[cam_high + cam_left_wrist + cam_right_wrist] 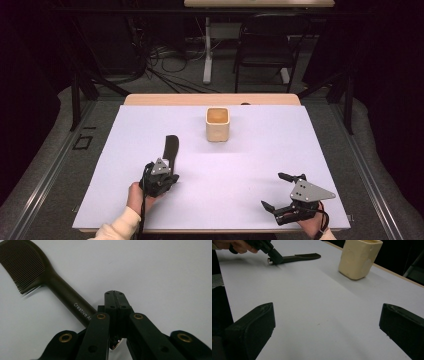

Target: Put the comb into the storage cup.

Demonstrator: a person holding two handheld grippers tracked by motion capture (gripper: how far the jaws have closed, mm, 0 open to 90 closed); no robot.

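Lying flat on the white table [250, 200], left of centre, the dark brown comb [62, 293] has fine teeth at its far end and a long handle printed with pale lettering. Its near end is hidden under the left gripper [115, 293], whose jaws are pressed together with nothing between them, tips just beside the handle; whether they touch it is unclear. Well apart, the right gripper [280, 192] rests with jaws spread wide and empty; a cream cup [218, 124] stands beyond.
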